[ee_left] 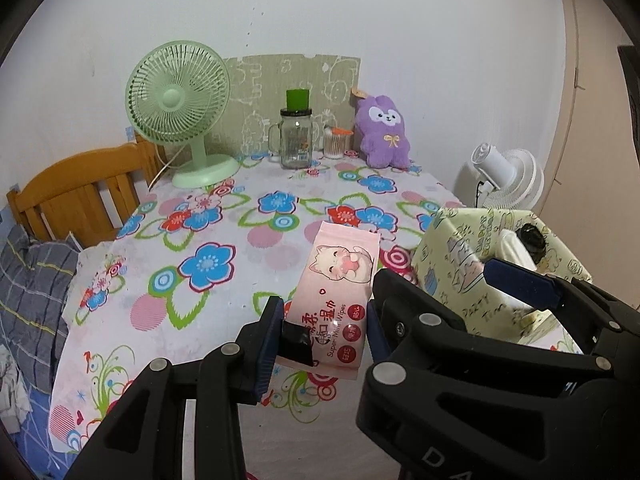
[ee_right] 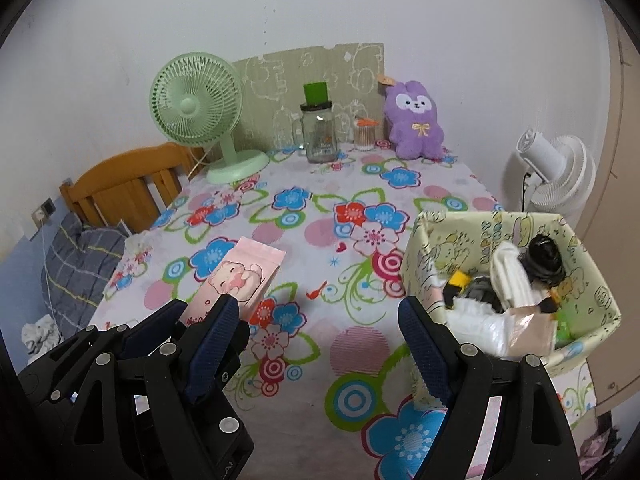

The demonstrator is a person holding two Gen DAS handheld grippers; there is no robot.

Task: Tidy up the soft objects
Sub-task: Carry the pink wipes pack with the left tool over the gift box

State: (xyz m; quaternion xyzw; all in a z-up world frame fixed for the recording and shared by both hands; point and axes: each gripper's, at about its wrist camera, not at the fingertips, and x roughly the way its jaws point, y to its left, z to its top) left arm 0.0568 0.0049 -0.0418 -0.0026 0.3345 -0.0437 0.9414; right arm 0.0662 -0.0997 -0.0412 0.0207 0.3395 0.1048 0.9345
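Note:
My left gripper is shut on a pink pack of wet wipes with a cat picture and holds it above the flowered tablecloth. The pack also shows in the right wrist view, with the left gripper around its near end. My right gripper is open and empty over the table, left of a pale yellow fabric box that holds several soft items. The box also shows in the left wrist view. A purple plush rabbit sits upright at the back.
A green desk fan, a glass jar with a green lid and a small clear tub of cotton swabs stand along the back wall. A white fan stands beyond the right edge. A wooden bed frame and bedding lie left.

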